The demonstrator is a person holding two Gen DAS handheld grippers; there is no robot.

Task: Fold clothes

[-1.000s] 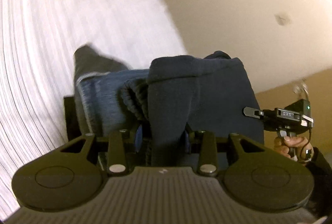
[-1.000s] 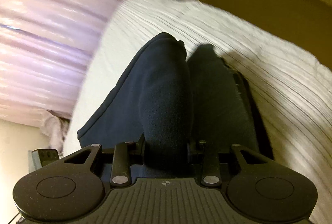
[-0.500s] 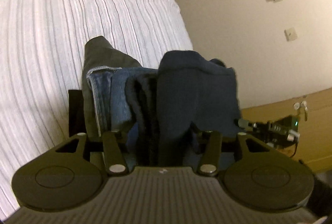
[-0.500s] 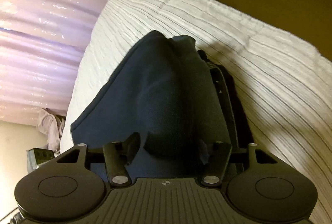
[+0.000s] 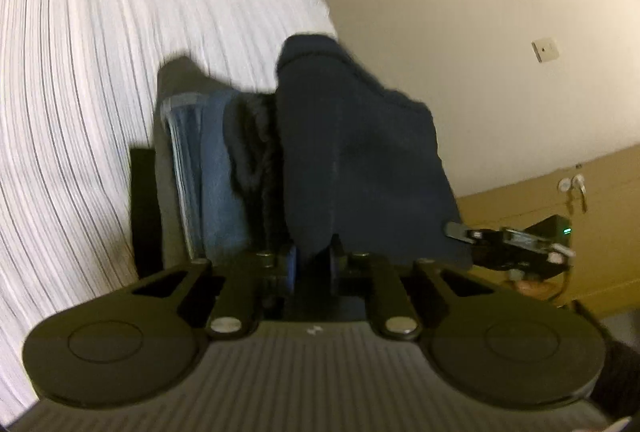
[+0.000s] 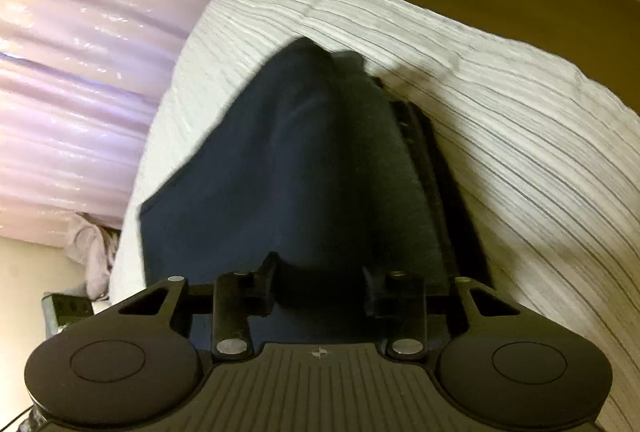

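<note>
A dark navy garment [image 5: 360, 152] lies on top of a stack of folded clothes, with blue denim [image 5: 216, 172] and a grey piece [image 5: 172, 80] beside it on the striped white bed [image 5: 80, 72]. My left gripper [image 5: 314, 256] is shut on the navy garment's near edge. In the right wrist view the same navy garment [image 6: 280, 172] fills the middle. My right gripper [image 6: 320, 280] stands wider, its jaws apart around a fold of the cloth; whether it pinches is unclear. The right gripper also shows in the left wrist view [image 5: 508, 236].
A black flat object [image 5: 142, 208] lies under the stack; it also shows in the right wrist view [image 6: 436, 168]. A beige wall [image 5: 440, 12] and wooden cabinet [image 5: 560, 200] stand beyond the bed. Pink curtains [image 6: 80, 72] hang at the left.
My right gripper's jaws have spread apart over the last second. The navy garment has settled lower onto the stack. My left gripper stays shut on the cloth.
</note>
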